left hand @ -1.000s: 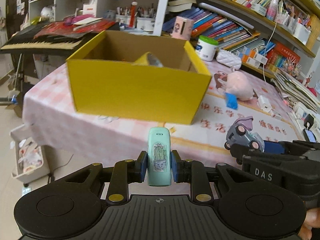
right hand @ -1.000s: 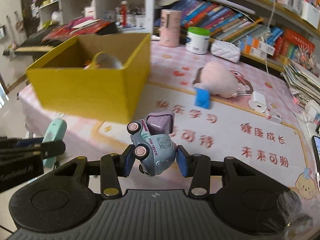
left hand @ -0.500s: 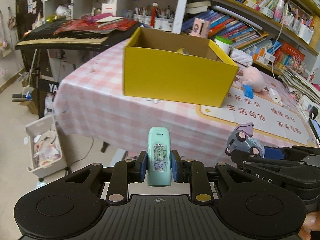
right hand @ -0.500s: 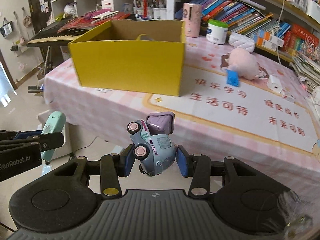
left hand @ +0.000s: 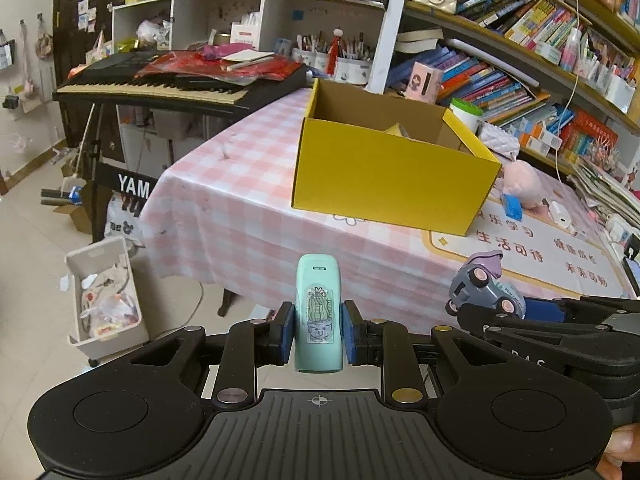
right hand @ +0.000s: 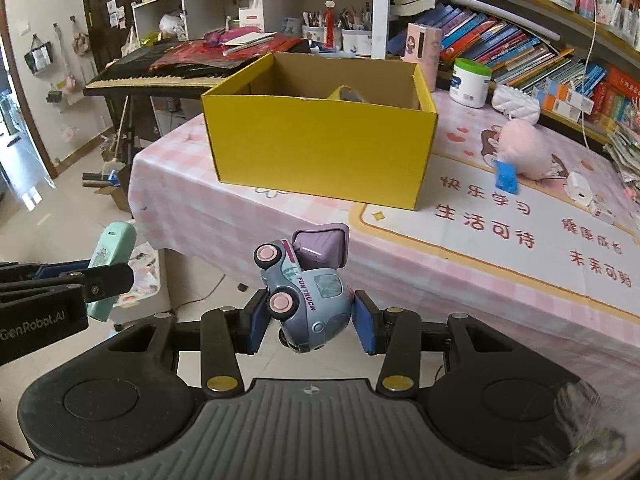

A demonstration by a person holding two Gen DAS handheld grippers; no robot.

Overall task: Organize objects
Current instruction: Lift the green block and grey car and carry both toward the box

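Box [right hand: 320,148] on table [right hand: 224,216]; plush [right hand: 524,148] right of box; keyboard [left hand: 160,88] behind table, left.

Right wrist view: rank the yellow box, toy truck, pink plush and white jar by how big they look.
1. yellow box
2. toy truck, though it sits nearest the camera, so it looks inflated
3. pink plush
4. white jar

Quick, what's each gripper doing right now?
Left gripper: closed on the mint green case.
Right gripper: closed on the toy truck.
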